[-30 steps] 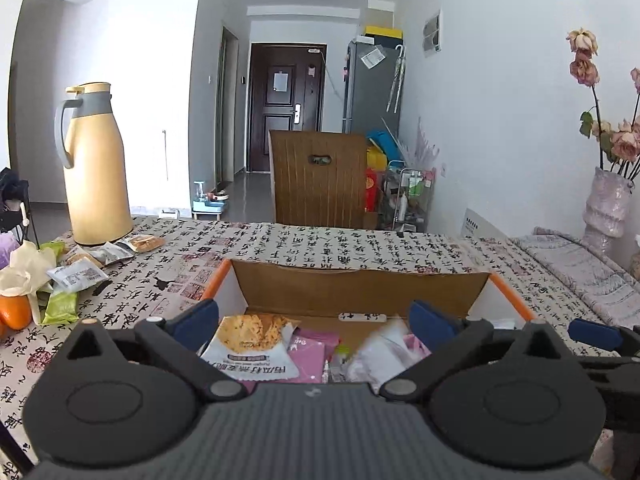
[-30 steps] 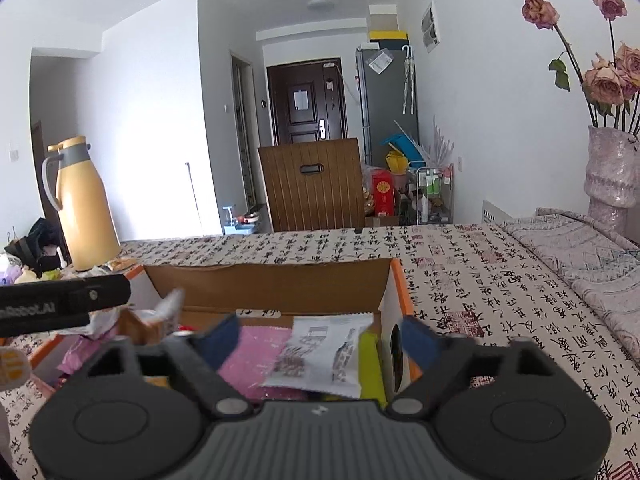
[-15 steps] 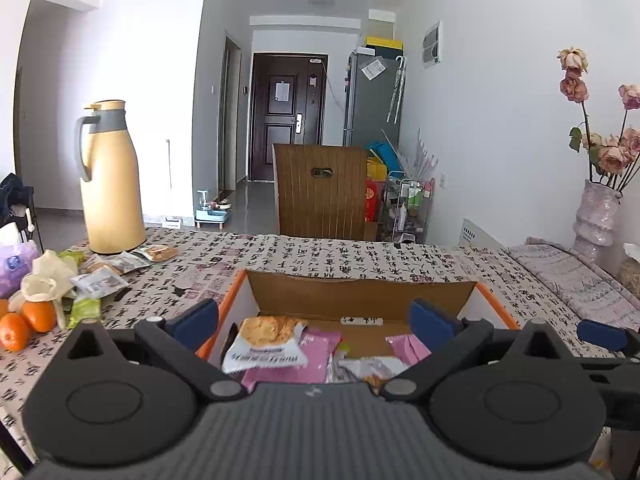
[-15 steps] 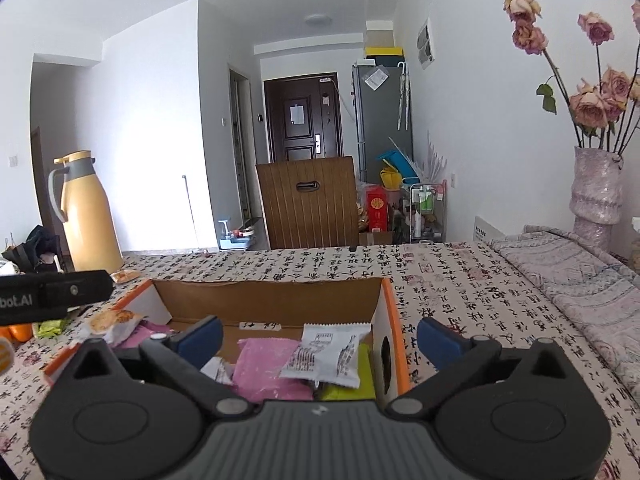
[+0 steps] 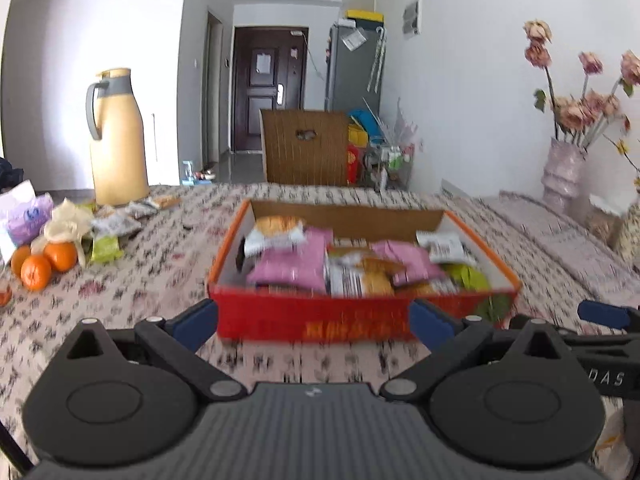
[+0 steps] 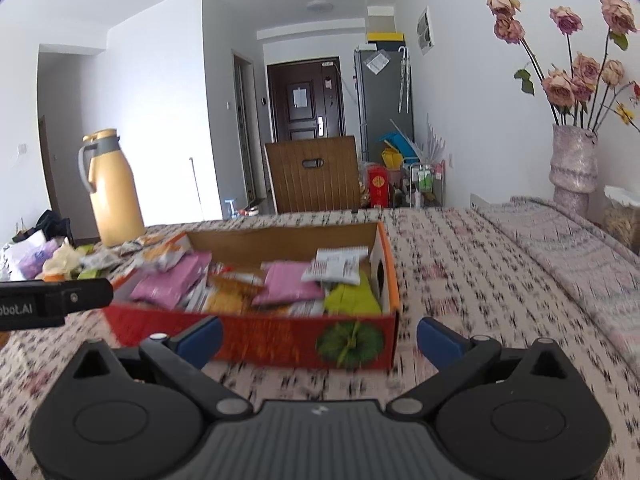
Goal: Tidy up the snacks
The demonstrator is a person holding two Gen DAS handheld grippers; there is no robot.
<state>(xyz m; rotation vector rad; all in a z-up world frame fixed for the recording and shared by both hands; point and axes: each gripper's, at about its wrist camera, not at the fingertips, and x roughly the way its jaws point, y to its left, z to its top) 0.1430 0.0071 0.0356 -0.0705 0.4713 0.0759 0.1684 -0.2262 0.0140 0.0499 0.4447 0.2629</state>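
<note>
A patterned cloth covers the bench. The red snack box sits mid-bench, filled with pink, white and green packets. Both the left tool and the right tool hang wide and empty before its near wall. Loose packets and oranges lie at nine o'clock by a yellow jug. A flower vase stands at two o'clock, a dark door at twelve.

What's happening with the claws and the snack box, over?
Left claw open, empty. Right claw open, empty. Snack box on table, full of packets. More snacks loose by the jug. Nothing blocking.
</note>
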